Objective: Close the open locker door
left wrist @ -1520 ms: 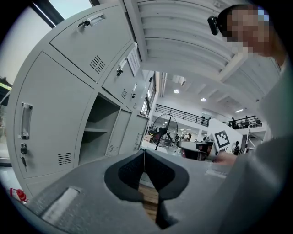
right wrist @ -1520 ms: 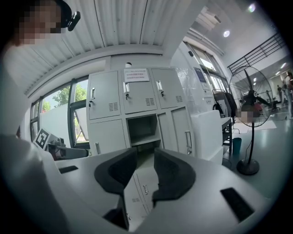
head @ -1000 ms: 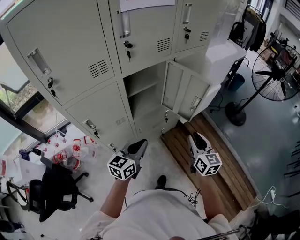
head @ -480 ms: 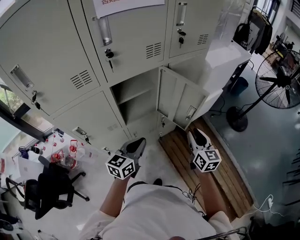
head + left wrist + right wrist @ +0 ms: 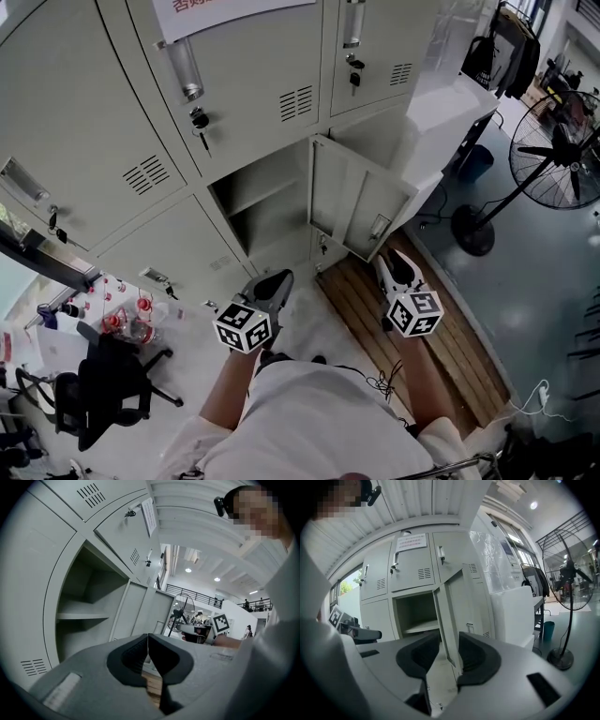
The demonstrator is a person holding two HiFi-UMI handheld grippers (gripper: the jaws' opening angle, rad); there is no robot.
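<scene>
Open locker door (image 5: 361, 202) stands swung out from lower-mid compartment (image 5: 261, 204) of grey locker bank, hinged at compartment's right edge. L tongs (image 5: 273, 281) sit below-left of door, clenched, tips together on nothing. R tongs (image 5: 395, 266) sit just below door, not touching it, released. Their jaws have just been opening, w/ nothing gripped between. Wooden platform (image 5: 459, 347) lies on the floor below door. Pedestal fan (image 5: 560, 141) stands well right of door.

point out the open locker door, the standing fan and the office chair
open locker door (image 5: 358, 199), head view, middle of its panel
standing fan (image 5: 560, 150), head view, centre of its cage
office chair (image 5: 101, 386), head view, its black seat
</scene>
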